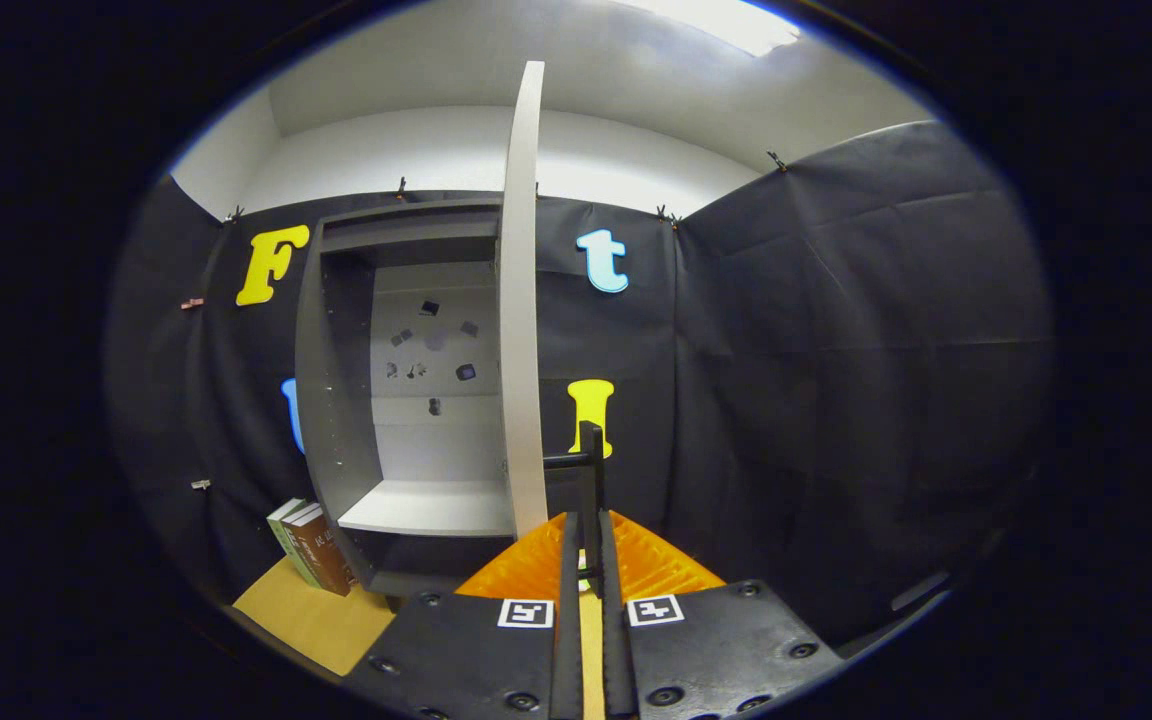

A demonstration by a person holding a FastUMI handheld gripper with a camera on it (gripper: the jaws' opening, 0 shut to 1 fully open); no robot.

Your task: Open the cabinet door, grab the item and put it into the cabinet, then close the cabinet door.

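My hand-held gripper (591, 520) has its fingers pressed almost together, pinching what looks like the thin black handle (568, 461) on the tall white cabinet door (522, 300). The door stands open, edge-on. Left of it, the grey cabinet (336, 380) shows an empty white shelf (431, 510). Two upright hardcover books (311, 545), likely the item, stand on the tan counter (311, 620) beside the cabinet. I judge them stiff and moderately heavy; grip across the spines.
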